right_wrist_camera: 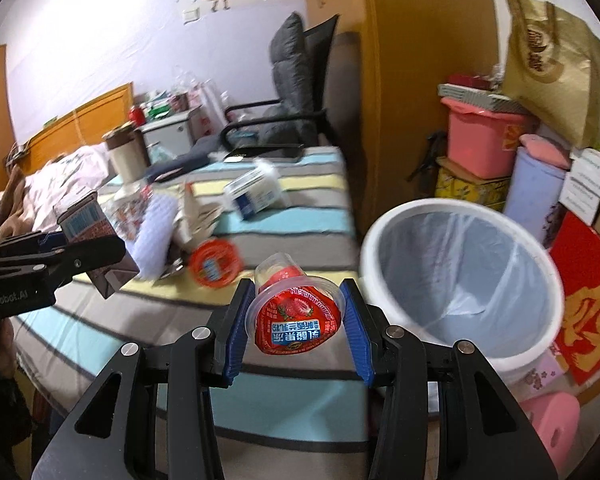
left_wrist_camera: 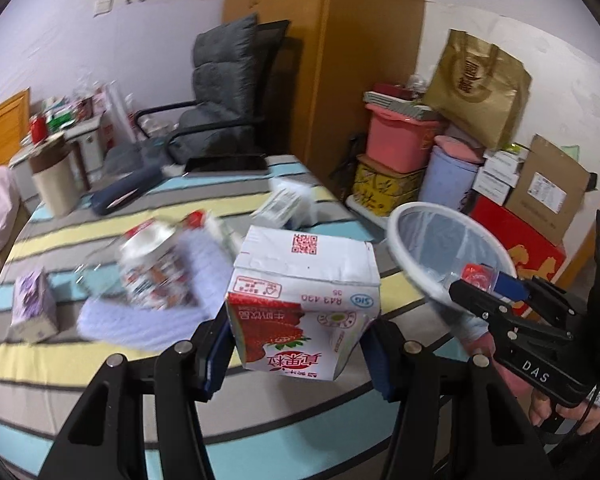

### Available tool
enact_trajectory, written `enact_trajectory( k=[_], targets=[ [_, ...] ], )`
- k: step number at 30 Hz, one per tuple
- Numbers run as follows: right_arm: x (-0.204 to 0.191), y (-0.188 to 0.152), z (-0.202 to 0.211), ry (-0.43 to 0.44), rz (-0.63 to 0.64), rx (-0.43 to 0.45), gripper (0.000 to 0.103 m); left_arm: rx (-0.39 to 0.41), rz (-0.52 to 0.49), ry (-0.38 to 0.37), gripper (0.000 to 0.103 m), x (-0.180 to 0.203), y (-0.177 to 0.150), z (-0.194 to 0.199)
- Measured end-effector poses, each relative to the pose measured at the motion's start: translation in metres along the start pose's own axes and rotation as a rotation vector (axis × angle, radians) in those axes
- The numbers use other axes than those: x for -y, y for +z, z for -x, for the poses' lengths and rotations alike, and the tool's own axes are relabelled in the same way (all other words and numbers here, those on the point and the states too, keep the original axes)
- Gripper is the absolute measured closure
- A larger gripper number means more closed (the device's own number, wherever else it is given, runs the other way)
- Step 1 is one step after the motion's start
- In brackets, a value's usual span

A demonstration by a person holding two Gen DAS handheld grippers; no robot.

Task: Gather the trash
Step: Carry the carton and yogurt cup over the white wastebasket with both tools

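My left gripper [left_wrist_camera: 300,344] is shut on a strawberry milk carton [left_wrist_camera: 304,300] and holds it above the striped bed. In the right wrist view the same gripper [right_wrist_camera: 76,240] and carton [right_wrist_camera: 86,216] show at the left. My right gripper [right_wrist_camera: 296,320] is shut on a red-lidded jelly cup [right_wrist_camera: 296,316], held left of the white trash bin [right_wrist_camera: 460,280]. In the left wrist view the right gripper [left_wrist_camera: 496,284] with the cup [left_wrist_camera: 476,276] is at the rim of the bin [left_wrist_camera: 440,248]. More trash lies on the bed: a blurred can [left_wrist_camera: 152,268], a red lid [right_wrist_camera: 214,264], a white carton [right_wrist_camera: 256,192].
A small purple carton [left_wrist_camera: 32,308], a dark pouch [left_wrist_camera: 128,192] and a beige cup [left_wrist_camera: 54,180] lie on the bed [left_wrist_camera: 100,360]. A grey chair [left_wrist_camera: 220,92] stands behind it. Boxes, a pink tub [left_wrist_camera: 400,140] and a gold bag [left_wrist_camera: 476,88] are stacked behind the bin.
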State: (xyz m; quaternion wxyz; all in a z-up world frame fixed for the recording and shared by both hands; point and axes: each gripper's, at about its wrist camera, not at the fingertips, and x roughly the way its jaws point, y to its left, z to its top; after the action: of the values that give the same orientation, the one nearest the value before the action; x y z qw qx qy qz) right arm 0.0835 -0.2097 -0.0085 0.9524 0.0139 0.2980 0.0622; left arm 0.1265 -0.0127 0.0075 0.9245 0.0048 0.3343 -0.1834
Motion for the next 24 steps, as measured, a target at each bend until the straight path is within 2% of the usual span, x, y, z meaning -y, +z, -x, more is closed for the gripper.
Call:
enact_trajectory(
  k=[7, 14, 24],
  targets=[
    [0.046, 0.017, 0.008, -0.093, -0.049, 0.044, 0.057, 0.004, -0.057, -0.1, 0.044, 0.046, 0.033, -0.023],
    [0.092, 0.026, 0.007, -0.196, -0.092, 0.041, 0.057, -0.013, -0.107, -0.197, 0.044, 0.093, 0.057, -0.052],
    [0.118, 0.021, 0.0, -0.239, -0.114, -0.008, 0.057, -0.078, -0.152, -0.261, 0.044, 0.136, 0.064, -0.089]
  ],
)
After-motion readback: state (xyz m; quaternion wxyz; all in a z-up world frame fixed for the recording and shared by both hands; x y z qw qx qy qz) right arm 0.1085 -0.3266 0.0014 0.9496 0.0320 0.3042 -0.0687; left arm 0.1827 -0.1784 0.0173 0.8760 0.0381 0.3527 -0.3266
